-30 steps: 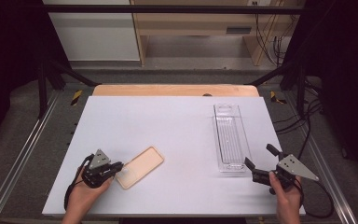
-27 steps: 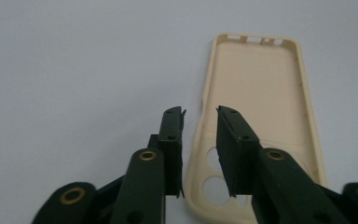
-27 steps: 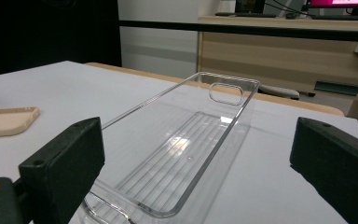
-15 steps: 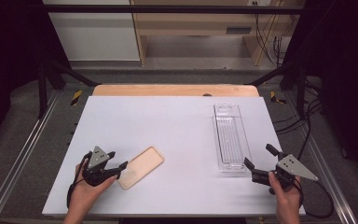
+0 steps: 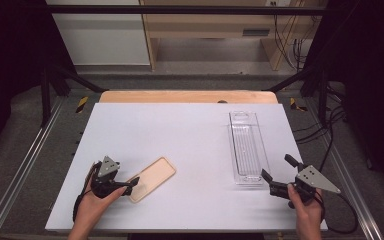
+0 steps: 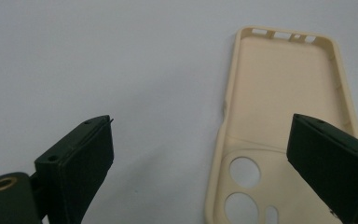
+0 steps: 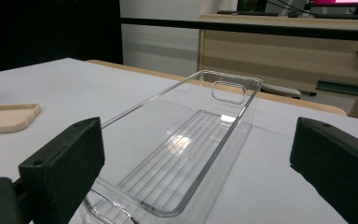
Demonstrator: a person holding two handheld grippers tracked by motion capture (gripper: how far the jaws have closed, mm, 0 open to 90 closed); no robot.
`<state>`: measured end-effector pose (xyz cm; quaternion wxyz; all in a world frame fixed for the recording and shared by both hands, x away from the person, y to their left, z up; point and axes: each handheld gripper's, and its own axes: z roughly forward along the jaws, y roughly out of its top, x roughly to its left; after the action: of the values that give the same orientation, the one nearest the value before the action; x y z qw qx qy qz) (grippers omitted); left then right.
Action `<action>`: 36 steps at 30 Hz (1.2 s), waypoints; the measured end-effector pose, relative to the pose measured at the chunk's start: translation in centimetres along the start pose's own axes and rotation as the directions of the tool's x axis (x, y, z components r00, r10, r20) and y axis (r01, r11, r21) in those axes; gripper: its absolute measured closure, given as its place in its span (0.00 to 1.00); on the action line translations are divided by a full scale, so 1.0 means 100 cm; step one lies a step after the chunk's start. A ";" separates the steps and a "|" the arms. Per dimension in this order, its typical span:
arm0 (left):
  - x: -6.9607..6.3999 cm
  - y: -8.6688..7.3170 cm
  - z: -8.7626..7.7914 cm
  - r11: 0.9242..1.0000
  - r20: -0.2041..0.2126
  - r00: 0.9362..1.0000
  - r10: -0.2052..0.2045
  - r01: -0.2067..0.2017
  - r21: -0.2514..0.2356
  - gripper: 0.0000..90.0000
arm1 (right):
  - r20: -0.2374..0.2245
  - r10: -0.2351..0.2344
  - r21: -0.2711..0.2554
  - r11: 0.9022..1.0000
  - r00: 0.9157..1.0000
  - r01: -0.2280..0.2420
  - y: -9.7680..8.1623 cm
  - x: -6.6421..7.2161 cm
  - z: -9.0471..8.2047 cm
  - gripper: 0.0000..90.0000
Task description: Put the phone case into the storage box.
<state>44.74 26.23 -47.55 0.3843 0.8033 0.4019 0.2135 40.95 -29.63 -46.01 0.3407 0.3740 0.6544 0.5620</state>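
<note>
A cream-beige phone case [image 5: 152, 178] and a clear, ridge-bottomed plastic tray [image 5: 246, 147] lie on the pale lavender-white desk [image 5: 180, 135], beside two black tools [image 5: 130, 185] [image 5: 275, 175] with grey plates.

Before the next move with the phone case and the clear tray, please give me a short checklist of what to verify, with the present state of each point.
1. Left claw open: ok, its jaws have just been opening and stand wide apart.
2. Case free of the left claw: ok, it lies flat on the table, inner side up, no pad pressing on it.
3. Right claw open: ok, nothing between its jaws.
4. Tray ready: ok, it stands upright with nothing in it.
5. Path from case to tray: ok, only bare table between them.
6. Tray steady if pushed: cannot tell.
</note>
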 end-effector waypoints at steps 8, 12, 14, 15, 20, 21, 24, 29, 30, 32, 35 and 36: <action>0.002 -0.003 0.004 0.999 0.017 1.000 -0.001 0.000 0.036 0.08 | 0.001 -0.002 0.002 1.000 1.000 0.002 0.000 0.000 0.000 0.04; 0.001 -0.003 0.005 0.999 0.027 1.000 -0.003 0.002 0.041 0.09 | 0.002 -0.004 0.003 1.000 1.000 0.004 0.000 0.000 0.000 0.04; 0.001 -0.003 0.005 0.999 0.032 0.999 -0.004 0.003 0.043 0.10 | 0.002 -0.004 0.003 1.000 1.000 0.004 0.000 0.000 0.000 0.04; 0.001 -0.003 0.005 0.999 0.034 0.999 -0.006 0.005 0.044 0.13 | 0.002 -0.004 0.003 1.000 1.000 0.004 0.000 0.000 0.000 0.04; 0.002 -0.003 0.003 0.999 0.047 0.999 -0.007 0.005 0.035 0.24 | 0.002 -0.004 0.003 1.000 1.000 0.004 0.000 0.000 0.000 0.04; 0.002 -0.002 0.003 0.999 0.048 0.999 -0.007 0.005 0.034 0.28 | 0.002 -0.004 0.004 1.000 1.000 0.004 0.000 0.000 0.000 0.04; 0.002 -0.002 0.003 0.999 0.049 0.999 -0.008 0.007 0.032 0.38 | -0.001 -0.007 0.004 1.000 1.000 0.007 0.000 0.000 0.001 0.04; 0.003 -0.002 0.002 0.999 0.066 0.998 -0.002 0.000 0.035 0.58 | -0.002 -0.007 0.007 1.000 1.000 0.007 0.000 0.001 0.001 0.04; 0.003 -0.002 0.002 0.999 0.071 0.997 0.001 -0.004 0.038 0.58 | -0.002 -0.007 0.007 1.000 1.000 0.007 0.000 0.001 0.001 0.04; 0.002 -0.002 0.003 0.999 0.074 0.997 0.007 -0.010 0.044 0.63 | -0.002 -0.006 0.007 1.000 1.000 0.006 0.000 0.001 0.001 0.04; 0.003 -0.003 0.003 0.999 0.077 0.997 0.008 -0.012 0.053 0.70 | -0.001 -0.008 0.008 1.000 1.000 0.008 0.000 0.001 0.001 0.04; 0.003 -0.003 0.003 0.998 0.080 0.997 0.008 -0.012 0.056 0.73 | -0.002 -0.009 0.009 1.000 1.000 0.009 0.000 0.001 0.001 0.04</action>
<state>45.00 26.46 -48.00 0.3761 0.8237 0.3880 0.1718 41.02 -29.49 -46.08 0.3409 0.3719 0.6590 0.5579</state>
